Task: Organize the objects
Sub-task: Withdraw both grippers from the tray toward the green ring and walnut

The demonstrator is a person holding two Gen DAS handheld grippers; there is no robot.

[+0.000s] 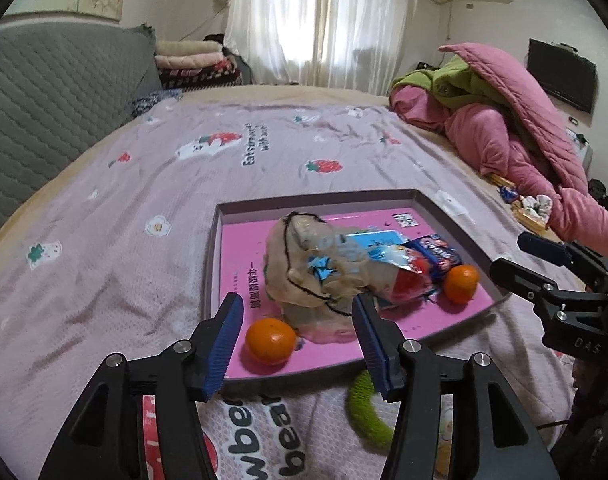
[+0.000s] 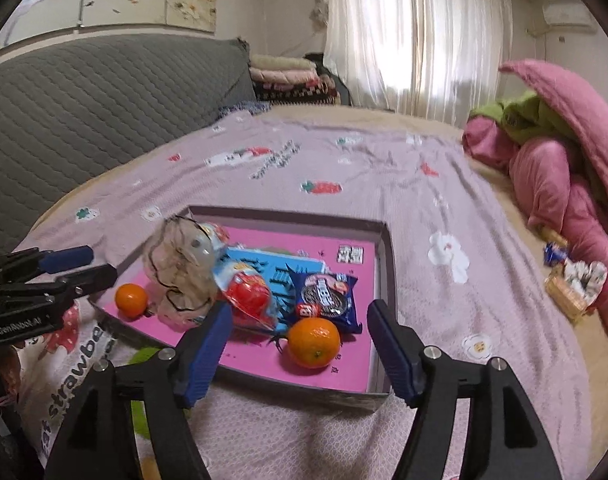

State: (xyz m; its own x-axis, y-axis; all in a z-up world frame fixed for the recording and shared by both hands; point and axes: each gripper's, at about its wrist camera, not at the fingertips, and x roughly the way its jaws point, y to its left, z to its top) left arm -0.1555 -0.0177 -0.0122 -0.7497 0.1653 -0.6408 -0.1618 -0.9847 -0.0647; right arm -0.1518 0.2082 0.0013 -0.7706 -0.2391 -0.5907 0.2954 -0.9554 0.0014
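A shallow pink-bottomed tray [image 1: 239,248] [image 2: 344,372] lies on the bed. In it are two oranges [image 1: 270,340] [image 1: 460,283] [image 2: 313,341] [image 2: 131,299], a beige net bag with a black drawstring [image 1: 299,268] [image 2: 179,268], a red toy in clear wrap [image 1: 408,280] [image 2: 249,292], a blue box [image 2: 275,276] and a dark blue cookie pack [image 1: 440,254] [image 2: 328,296]. My left gripper [image 1: 295,332] is open and empty above the tray's near edge, around an orange. My right gripper [image 2: 295,344] is open and empty above the other orange.
A green ring [image 1: 364,412] lies on the pink strawberry sheet [image 1: 143,208] in front of the tray. A pink and green quilt pile [image 1: 504,120] with small items beside it [image 2: 572,280] is at the right. A grey headboard [image 1: 55,80] stands at the left.
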